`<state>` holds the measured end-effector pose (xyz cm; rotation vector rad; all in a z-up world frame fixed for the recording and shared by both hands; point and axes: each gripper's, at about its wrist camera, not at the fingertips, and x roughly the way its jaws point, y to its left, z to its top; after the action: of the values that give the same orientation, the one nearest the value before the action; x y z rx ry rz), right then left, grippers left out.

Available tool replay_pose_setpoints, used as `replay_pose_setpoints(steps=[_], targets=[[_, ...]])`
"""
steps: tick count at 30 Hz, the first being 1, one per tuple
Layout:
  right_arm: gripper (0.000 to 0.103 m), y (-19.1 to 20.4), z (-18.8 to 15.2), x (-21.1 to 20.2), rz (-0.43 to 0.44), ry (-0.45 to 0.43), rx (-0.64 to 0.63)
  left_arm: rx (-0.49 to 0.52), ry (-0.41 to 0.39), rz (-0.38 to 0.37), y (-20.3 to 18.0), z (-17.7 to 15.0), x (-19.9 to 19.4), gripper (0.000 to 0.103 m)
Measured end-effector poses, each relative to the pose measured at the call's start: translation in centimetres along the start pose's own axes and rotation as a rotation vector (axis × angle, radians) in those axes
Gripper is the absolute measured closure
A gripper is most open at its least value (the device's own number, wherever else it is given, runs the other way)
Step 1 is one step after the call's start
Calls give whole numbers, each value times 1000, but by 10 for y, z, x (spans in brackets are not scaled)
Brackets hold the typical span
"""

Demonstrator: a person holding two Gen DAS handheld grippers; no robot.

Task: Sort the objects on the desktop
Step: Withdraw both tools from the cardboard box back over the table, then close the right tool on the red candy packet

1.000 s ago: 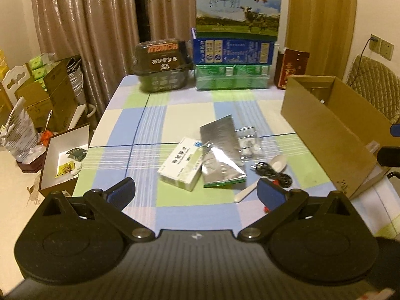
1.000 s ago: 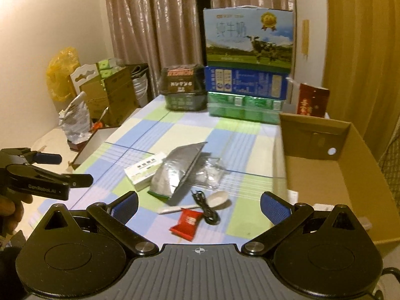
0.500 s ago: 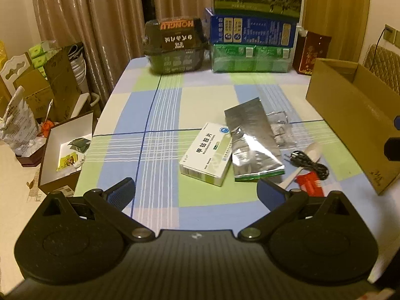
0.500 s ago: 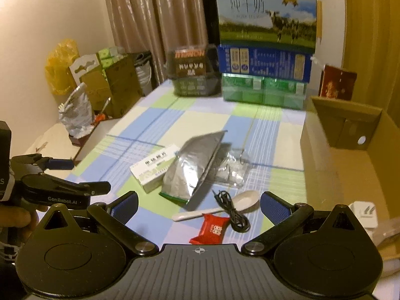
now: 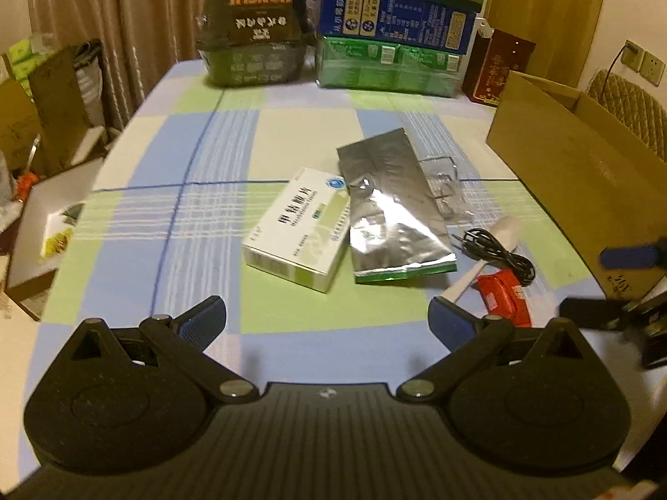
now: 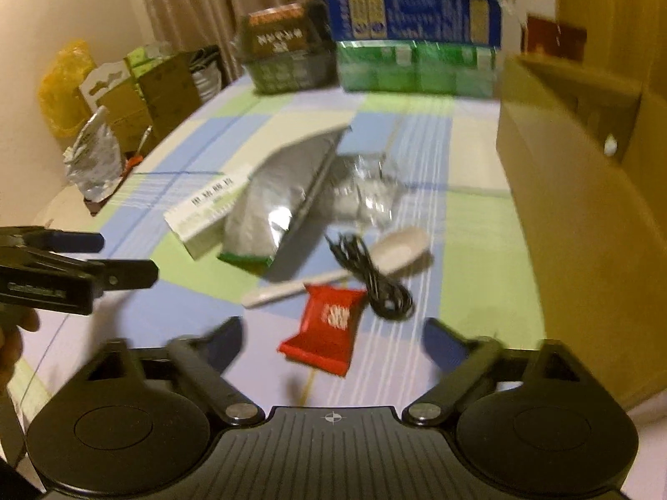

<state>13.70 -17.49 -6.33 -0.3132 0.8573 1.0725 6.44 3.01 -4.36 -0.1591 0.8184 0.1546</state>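
On the checked tablecloth lie a white-green medicine box [image 5: 299, 228], a silver foil pouch [image 5: 389, 208], a clear plastic bag [image 5: 445, 191], a white spoon [image 6: 354, 266], a black cable [image 6: 371, 279] and a red snack packet [image 6: 327, 329]. My left gripper [image 5: 327, 323] is open and empty, just short of the medicine box. My right gripper [image 6: 333, 339] is open and empty, low over the red packet, which lies between its fingers' line. The box [image 6: 204, 216] and pouch [image 6: 279, 204] also show in the right wrist view. The right gripper also shows in the left wrist view [image 5: 604, 287].
An open cardboard box [image 5: 583, 183] stands on the table's right side. Stacked milk cartons [image 5: 396, 33] and a dark wrapped package [image 5: 254, 46] line the far edge. Boxes and bags [image 6: 116, 96] sit off the table's left edge. The left gripper also shows in the right wrist view [image 6: 79, 266].
Both grippers have moved forward and down toward the objects. The medicine box and the red packet now sit much closer to the fingers. Both stayed open.
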Motion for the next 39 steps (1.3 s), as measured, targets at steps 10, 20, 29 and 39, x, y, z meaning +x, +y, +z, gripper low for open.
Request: replay_pose_setpoints(steps=[10,20,29,39], targets=[[46,3,-4,27,-7,1,19,117,27,-43,-12,-2,14,6],[70,6,-6,37,-57,-9,-22,195,45,-89,-28,-4,27,6],[75,2,-4,14,-81,-52,-53,204,54,-141,-34,-5,32,13],[76,-23,-10,-3,-105,-55,15,364,83,-258,-79,-8,52,38]])
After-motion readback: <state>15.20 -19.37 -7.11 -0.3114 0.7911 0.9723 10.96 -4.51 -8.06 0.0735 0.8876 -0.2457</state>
